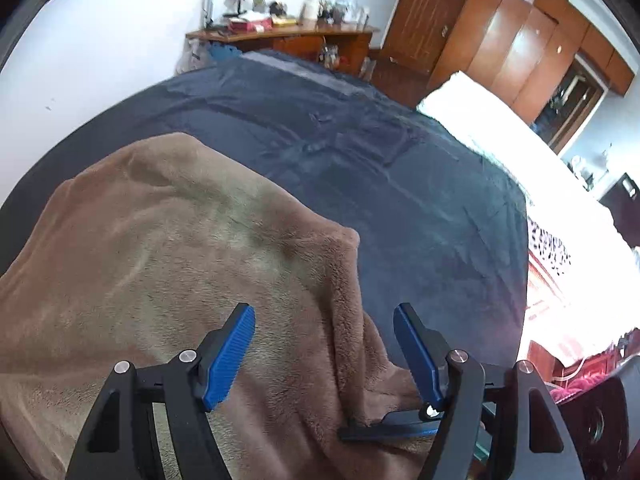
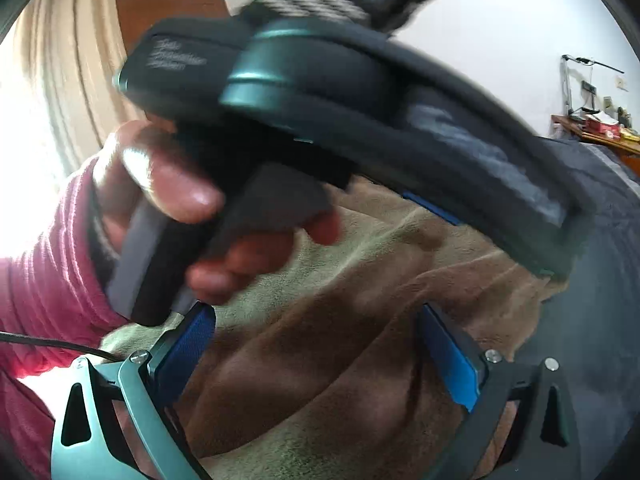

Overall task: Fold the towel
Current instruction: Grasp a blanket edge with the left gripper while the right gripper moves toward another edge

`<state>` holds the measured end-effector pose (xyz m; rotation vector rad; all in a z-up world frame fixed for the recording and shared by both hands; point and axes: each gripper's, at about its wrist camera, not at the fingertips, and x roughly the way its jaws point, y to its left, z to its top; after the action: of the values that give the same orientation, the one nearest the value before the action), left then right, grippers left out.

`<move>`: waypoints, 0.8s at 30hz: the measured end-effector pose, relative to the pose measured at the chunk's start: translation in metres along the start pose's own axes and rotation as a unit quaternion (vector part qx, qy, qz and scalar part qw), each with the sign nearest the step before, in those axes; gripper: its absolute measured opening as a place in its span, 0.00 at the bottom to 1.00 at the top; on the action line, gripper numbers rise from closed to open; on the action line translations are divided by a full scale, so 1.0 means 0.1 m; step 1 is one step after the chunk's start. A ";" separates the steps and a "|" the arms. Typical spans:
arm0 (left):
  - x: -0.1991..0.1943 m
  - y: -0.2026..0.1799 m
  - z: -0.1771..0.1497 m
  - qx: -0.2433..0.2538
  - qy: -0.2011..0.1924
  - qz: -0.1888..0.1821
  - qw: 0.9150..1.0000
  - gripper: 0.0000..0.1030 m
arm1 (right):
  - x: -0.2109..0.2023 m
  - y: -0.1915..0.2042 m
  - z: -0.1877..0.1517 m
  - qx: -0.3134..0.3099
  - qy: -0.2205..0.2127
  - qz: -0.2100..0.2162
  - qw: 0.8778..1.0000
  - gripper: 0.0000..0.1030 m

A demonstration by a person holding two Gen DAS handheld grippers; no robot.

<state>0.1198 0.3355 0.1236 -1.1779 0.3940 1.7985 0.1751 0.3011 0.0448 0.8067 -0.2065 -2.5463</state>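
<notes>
A brown plush towel (image 1: pixel 180 260) lies rumpled on a dark blue bed cover (image 1: pixel 400 180). In the left wrist view my left gripper (image 1: pixel 326 336) hangs open above the towel's right edge, with nothing between its blue pads. One black and blue finger (image 1: pixel 384 429) of the right tool shows low at the towel's near edge. In the right wrist view my right gripper (image 2: pixel 320 356) stands wide open over folds of the towel (image 2: pixel 320 360), its pads apart from the cloth. The left tool's body (image 2: pixel 320 92), blurred, crosses above it, held by a hand (image 2: pixel 180 184) in a pink sleeve.
A white pillow or sheet (image 1: pixel 500 120) borders the blue cover on the right. Beyond the bed stand a cluttered wooden desk (image 1: pixel 280 34) and wooden wardrobe doors (image 1: pixel 500 32). Cream curtains (image 2: pixel 60 60) hang at the left in the right wrist view.
</notes>
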 end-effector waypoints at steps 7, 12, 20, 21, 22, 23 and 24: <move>0.10 -0.10 0.16 0.033 0.022 0.005 0.999 0.71 | -0.01 0.00 0.00 -0.005 -0.009 0.006 1.000 0.99; 0.30 -0.14 0.23 0.063 0.050 0.023 0.997 0.71 | -0.05 0.04 -0.01 -0.018 -0.024 0.000 1.000 0.99; 0.39 0.05 0.25 0.033 0.038 0.065 0.997 0.19 | -0.17 0.07 -0.07 -0.032 -0.044 0.005 0.999 0.99; 0.35 0.09 0.24 0.019 0.029 0.066 0.997 0.14 | -0.19 0.07 -0.08 -0.032 -0.047 0.006 0.998 0.99; 0.29 0.13 0.22 0.010 0.018 0.065 0.998 0.12 | -0.21 0.07 -0.09 -0.032 -0.050 0.007 0.998 0.99; 0.23 0.16 0.20 0.000 0.006 0.064 0.998 0.10 | -0.22 0.06 -0.10 -0.032 -0.054 0.008 0.998 0.99; 0.17 0.20 0.18 -0.009 -0.005 0.063 0.998 0.09 | -0.24 0.06 -0.11 -0.032 -0.058 0.009 0.998 0.99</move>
<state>0.0911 0.3462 0.1142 -1.1787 0.4553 1.9194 0.2010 0.3075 0.0496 0.6326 -0.1681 -2.5712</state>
